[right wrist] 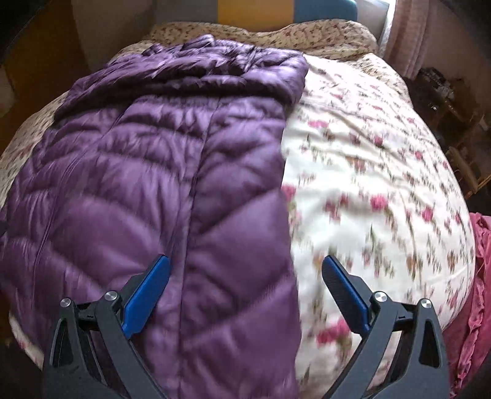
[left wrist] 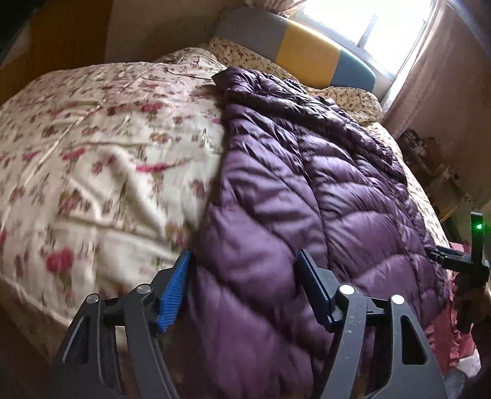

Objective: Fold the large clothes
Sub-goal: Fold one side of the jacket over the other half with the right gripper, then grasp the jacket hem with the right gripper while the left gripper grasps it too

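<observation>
In the left wrist view, a purple quilted puffer coat [left wrist: 307,190] is seen laid lengthwise on a bed covered by a cream quilt [left wrist: 101,153] printed with red flowers. The coat's shell is shiny, stitched in slanting chevron channels, and creased along its length; its far end lies bunched near the pillows [left wrist: 245,52]. Its left edge runs down the middle of the quilt. The left hand-held gripper [left wrist: 242,273] is held over the near part of the coat with its blue pads [left wrist: 173,291] spread apart; the puffy fabric bulges up between them, but whether the pads press on it cannot be told. A padded headboard [left wrist: 307,52] in grey, yellow and blue stands below a bright window [left wrist: 365,21]. At the right edge, part of the right hand-held gripper [left wrist: 460,257] is visible beside the coat.

In the right wrist view, the coat [right wrist: 138,172] fills the left half of the bed, with a straight seam running down it and its right edge lying on the quilt [right wrist: 368,172]. The right hand-held gripper [right wrist: 245,276] is held wide open above that edge, one pad over the coat, the other over the quilt, nothing clamped.
</observation>
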`<state>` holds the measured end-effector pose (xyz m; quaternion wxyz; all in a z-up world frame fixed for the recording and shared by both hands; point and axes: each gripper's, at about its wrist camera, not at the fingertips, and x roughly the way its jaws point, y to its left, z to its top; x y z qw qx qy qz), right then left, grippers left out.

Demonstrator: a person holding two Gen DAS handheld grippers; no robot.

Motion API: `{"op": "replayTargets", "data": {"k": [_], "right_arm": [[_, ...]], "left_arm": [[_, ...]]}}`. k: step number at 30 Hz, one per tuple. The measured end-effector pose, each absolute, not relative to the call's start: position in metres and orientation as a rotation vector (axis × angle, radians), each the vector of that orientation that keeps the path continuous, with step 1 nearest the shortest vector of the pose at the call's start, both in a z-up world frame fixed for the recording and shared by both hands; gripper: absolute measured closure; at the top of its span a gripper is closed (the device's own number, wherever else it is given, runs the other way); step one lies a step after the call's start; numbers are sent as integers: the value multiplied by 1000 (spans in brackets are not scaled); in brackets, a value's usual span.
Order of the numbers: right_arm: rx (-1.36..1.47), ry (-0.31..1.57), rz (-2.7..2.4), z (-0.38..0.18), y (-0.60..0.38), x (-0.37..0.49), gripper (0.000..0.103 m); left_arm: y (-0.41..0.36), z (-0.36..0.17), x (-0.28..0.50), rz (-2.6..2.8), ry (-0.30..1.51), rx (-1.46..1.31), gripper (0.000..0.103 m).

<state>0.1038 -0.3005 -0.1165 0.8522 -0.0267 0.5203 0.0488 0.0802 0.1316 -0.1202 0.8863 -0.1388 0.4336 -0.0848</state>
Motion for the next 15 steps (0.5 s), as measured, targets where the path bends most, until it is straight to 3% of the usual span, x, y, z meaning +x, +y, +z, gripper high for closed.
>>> {"op": "replayTargets", "data": {"k": [1,3,6,8,11,15], "right_arm": [[-48,1103,115,-118,-302,98,13],[-20,1116,154,-118,-304,86,23],[-14,1127,225,-115,-300,74,51],[-46,1122,272,-109,-293,70,77],[-127,1101,295,-100,-279,68,91],[-164,1059,313,-85,-271,74,94]], "left_arm": [[130,-121,76,-184,909,-294,39],[126,-121,66,-198,918,-287,52],[122,-119,57,-222,929,-262,74],[121,-114,53,-237,919,-257,88],[122,-102,52,-261,893,-252,94],[122,-82,56,-288,853,-256,97]]}}
